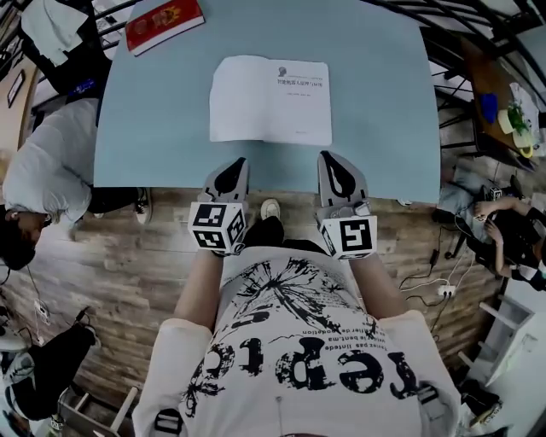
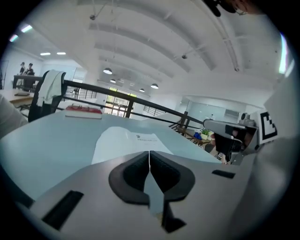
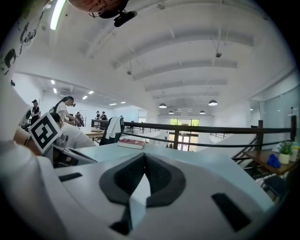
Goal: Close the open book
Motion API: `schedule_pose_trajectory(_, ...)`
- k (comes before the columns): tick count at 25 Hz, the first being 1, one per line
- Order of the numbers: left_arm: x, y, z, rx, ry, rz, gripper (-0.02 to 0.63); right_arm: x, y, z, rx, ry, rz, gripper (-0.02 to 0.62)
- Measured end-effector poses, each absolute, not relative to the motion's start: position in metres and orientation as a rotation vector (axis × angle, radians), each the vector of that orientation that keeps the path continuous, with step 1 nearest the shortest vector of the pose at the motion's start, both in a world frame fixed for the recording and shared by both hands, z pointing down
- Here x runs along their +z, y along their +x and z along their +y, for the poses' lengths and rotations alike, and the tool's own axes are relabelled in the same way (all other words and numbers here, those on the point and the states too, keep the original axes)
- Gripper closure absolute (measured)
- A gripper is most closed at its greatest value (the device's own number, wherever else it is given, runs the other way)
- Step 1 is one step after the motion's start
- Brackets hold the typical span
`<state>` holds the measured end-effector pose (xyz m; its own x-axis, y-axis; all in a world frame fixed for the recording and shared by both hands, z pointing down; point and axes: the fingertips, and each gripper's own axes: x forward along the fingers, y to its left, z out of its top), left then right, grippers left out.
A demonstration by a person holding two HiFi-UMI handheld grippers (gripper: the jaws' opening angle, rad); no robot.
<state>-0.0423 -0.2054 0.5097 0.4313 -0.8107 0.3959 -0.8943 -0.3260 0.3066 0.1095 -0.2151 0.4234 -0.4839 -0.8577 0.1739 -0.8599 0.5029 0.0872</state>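
Note:
An open book (image 1: 271, 100) lies flat on the light blue table (image 1: 153, 128), its white pages up and a few lines of print on the right page. Both grippers hover over the table's near edge, just short of the book and not touching it. My left gripper (image 1: 241, 162) points at the book's left half and my right gripper (image 1: 325, 157) at its right half. In the left gripper view the jaws of the left gripper (image 2: 149, 153) meet with nothing between them, and the book (image 2: 129, 140) lies just ahead. The right gripper (image 3: 144, 155) also has its jaws together and empty.
A closed red book (image 1: 164, 23) sits at the table's far left corner. A person in a white top (image 1: 43, 171) sits left of the table and another person (image 1: 503, 222) sits at the right. A dark railing (image 3: 197, 129) runs behind the table.

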Motion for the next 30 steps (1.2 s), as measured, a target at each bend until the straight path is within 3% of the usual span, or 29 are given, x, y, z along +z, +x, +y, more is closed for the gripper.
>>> schedule_pose_trajectory(7,0.568,-0.049,-0.238,0.027,1.912,-1.275,0.581,0.452,0.092,-0.255,0.059,1.417,-2.519,0.584)
schedule_pose_trajectory(10,0.585,-0.051,-0.247,-0.009,1.839,-1.245,0.474,0.458,0.087,-0.265,0.071,1.4,-2.515,0.584)
schedule_pose_trajectory(16,0.598,-0.048,-0.264,-0.208,1.655,-1.179,0.428,0.467,0.086,-0.279,0.074,1.377,-2.485,0.583)
schedule_pose_trajectory(27,0.613,-0.062,-0.284,-0.391,1.43,-1.157,0.431,0.47,0.092,-0.288,0.059,1.364,-2.442,0.584)
schedule_pose_trajectory(30,0.614,-0.067,-0.283,-0.45,1.371,-1.168,0.528,0.468,0.094,-0.286,0.049,1.359,-2.44,0.584)
